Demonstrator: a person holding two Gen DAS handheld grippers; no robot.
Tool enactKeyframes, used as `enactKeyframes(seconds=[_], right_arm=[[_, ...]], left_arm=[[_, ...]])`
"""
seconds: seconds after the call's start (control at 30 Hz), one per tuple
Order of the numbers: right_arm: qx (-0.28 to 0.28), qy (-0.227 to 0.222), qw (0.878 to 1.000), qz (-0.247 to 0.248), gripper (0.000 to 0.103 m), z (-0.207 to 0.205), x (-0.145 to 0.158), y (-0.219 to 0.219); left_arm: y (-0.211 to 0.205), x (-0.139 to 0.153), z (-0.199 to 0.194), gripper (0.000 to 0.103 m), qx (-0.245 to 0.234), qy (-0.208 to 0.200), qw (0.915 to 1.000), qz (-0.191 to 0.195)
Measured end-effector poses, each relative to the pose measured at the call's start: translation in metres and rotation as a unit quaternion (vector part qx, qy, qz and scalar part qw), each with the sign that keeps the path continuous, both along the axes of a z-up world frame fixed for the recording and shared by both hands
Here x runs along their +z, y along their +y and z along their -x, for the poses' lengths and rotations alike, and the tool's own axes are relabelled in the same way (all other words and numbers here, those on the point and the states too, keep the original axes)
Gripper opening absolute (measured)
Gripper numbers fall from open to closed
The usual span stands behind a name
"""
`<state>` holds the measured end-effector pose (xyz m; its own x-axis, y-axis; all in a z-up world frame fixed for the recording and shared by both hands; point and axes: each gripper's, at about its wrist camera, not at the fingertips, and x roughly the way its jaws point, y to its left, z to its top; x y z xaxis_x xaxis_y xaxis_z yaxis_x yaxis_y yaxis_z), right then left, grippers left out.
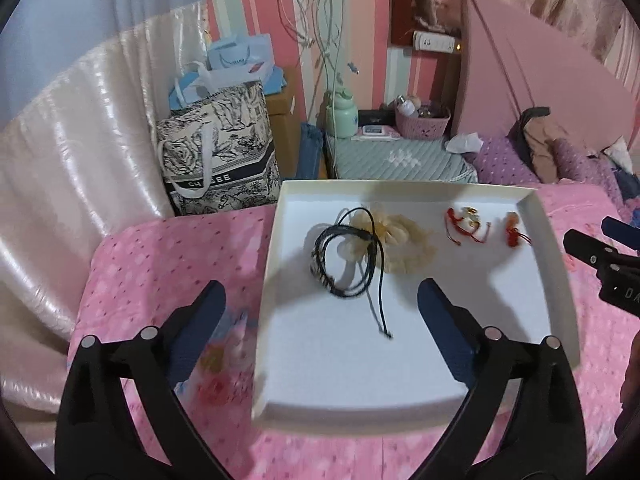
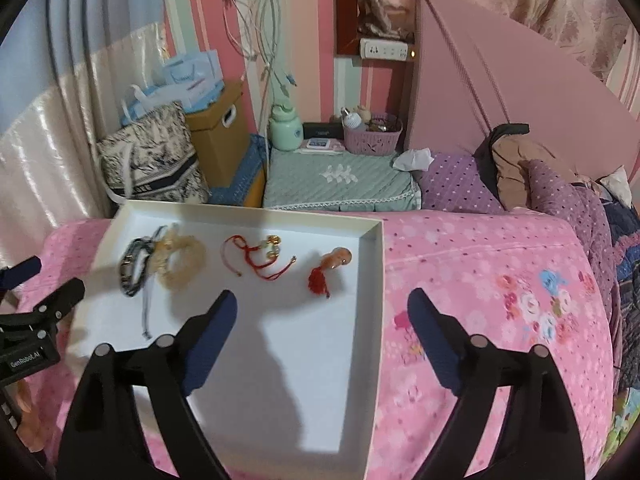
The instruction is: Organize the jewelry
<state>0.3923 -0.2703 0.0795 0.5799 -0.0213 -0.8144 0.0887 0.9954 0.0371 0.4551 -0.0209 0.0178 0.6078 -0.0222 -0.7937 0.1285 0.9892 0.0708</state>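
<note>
Covering the bed, a pink floral bedspread (image 2: pixel 500 264) carries a white shallow tray (image 1: pixel 400 400). Both claws hover spread wide and hold nothing: the left claw (image 1: pixel 320 300) straddles the tray's left wall, the right claw (image 2: pixel 322 312) straddles its right wall. Along the tray's far side lie, left to right, a black cord bracelet (image 1: pixel 344 256) overlapping a cream beaded bracelet (image 1: pixel 404 240), a red string bracelet (image 2: pixel 260 256), then an orange charm with red tassel (image 2: pixel 326 270).

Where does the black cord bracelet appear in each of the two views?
Left wrist view: black cord bracelet lies centre, in the white tray.
Right wrist view: bracelet lies far left in the tray.
Shared landmark: cream bead bracelet touching it.
</note>
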Motion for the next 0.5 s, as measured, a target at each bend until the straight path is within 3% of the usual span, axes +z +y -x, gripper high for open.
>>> enactKeyframes(seconds=[0.23,0.5], right_arm=[[-0.003,-0.024,1.0,-0.002,0.096,0.055,0.02,-0.004],[-0.044,-0.046,0.998,0.021,0.097,0.113,0.032,-0.014]], left_arm=[[0.021,0.016,0.059,0.1,0.001,-0.025,0.9994,0.024],[0.045,0.027,0.117,0.1,0.015,-0.051,0.9976,0.046]])
